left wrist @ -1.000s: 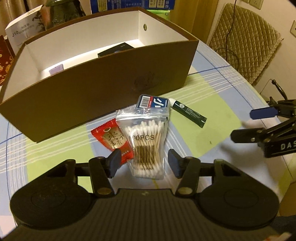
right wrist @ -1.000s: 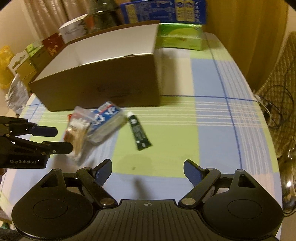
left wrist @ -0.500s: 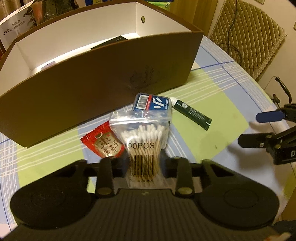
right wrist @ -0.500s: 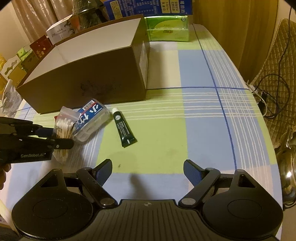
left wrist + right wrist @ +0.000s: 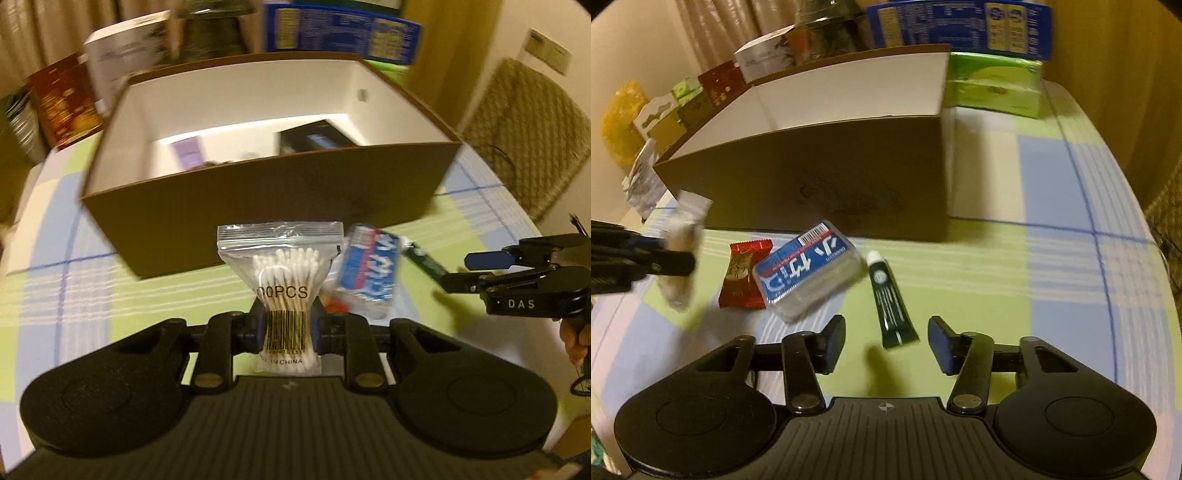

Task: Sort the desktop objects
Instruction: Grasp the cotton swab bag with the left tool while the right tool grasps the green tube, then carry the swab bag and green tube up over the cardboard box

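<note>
Left claw clamped on clear plastic bag of white cotton swabs, upright, open brown cardboard box directly ahead. Right claw half open, empty, dark green tube lengthwise between its fingers.

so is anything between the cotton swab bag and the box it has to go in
Only the box's own near wall. The left gripper holds the cotton swab bag in front of that wall, below its rim, so it must be lifted over.

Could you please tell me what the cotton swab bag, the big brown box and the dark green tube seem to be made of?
Cotton swab bag: thin clear glossy plastic, with a zip strip and the swabs showing through.
Brown box: likely matte cardboard, white inside, with thin folded walls.
Green tube: probably soft plastic or laminate, with a flat crimped end and white cap.
</note>
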A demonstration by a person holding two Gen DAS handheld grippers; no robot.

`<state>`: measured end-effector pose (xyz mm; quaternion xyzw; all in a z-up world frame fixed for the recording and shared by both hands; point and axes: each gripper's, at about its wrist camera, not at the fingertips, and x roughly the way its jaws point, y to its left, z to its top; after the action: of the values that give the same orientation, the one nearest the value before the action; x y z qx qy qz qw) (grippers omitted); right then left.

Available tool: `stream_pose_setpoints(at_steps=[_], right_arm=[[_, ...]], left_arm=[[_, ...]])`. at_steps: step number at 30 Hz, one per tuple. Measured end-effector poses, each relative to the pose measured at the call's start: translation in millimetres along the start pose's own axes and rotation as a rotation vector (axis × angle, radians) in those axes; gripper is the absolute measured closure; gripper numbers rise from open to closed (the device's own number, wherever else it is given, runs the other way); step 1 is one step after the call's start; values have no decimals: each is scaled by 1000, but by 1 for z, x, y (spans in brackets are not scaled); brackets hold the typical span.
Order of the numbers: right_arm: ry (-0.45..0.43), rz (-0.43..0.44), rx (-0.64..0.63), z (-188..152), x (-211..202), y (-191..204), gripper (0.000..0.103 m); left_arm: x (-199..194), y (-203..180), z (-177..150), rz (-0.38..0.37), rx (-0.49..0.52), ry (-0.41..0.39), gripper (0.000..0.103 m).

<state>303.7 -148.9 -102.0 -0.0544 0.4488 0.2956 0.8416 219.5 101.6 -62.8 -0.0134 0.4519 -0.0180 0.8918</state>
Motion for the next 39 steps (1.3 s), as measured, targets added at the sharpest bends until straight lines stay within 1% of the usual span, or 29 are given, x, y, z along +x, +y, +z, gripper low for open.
stream_pose_setpoints(at_steps=[5,8,9,10,12,13,15,18,23,25,29,33,39], right_arm=[[2,-14,-41,11,23,4,62],[11,-36,-56,16,34,5,68],[16,-38,-57,16,38,4,71],[20,-39,-56,16,41,4,77],[28,-41,-61,15,45,4,85],[25,-48,-69,14,45,5,88],[31,-57,-71,12,42,6,88],[51,-81,-41,3,34,11,88],[72,-45,-48,-21,13,27,88],[69,-55,-46,-27,10,31,86],[61,-56,-26,-22,11,29,84],[48,-69,-47,-17,17,32,83],[44,-88,-71,-17,19,38,83]], left_arm=[[-5,28,-10,61,-62,15,84],[-11,36,-15,75,-81,21,84],[-11,37,-15,78,-84,24,84],[-11,39,-16,80,-87,27,84],[-9,39,-17,80,-90,32,84],[-9,39,-18,80,-91,35,84],[-8,38,-20,77,-91,42,84],[-6,37,-21,69,-89,52,84],[-1,33,-24,51,-86,73,84],[1,32,-25,45,-84,81,84],[1,29,-25,33,-72,84,84],[-1,28,-26,30,-67,84,84],[-5,31,-29,35,-77,85,84]])
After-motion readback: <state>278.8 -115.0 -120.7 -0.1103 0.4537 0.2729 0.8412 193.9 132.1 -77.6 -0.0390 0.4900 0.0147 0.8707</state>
